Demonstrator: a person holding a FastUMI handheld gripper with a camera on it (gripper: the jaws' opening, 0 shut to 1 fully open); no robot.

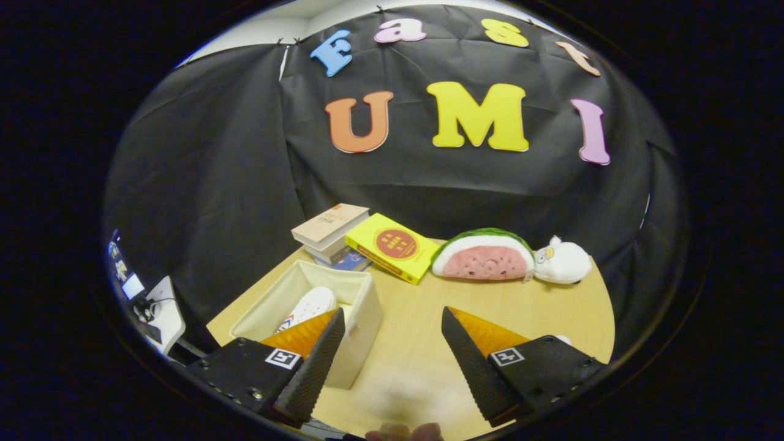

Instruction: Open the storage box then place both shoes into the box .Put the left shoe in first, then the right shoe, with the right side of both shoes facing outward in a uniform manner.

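Note:
A cream fabric storage box point(361, 318) stands open on the wooden table, just ahead of my left finger. A white shoe point(311, 306) lies inside it, partly hidden by that finger. My gripper point(392, 318) is open, with only bare table between its fingers. A small white bit point(562, 339) peeks out behind the right finger; I cannot tell what it is.
Beyond the box lie a stack of books point(331, 229) and a yellow book point(395, 247). A watermelon plush point(484, 256) and a white plush point(562, 261) sit at the table's back right. A fingertip point(404, 432) shows at the near edge.

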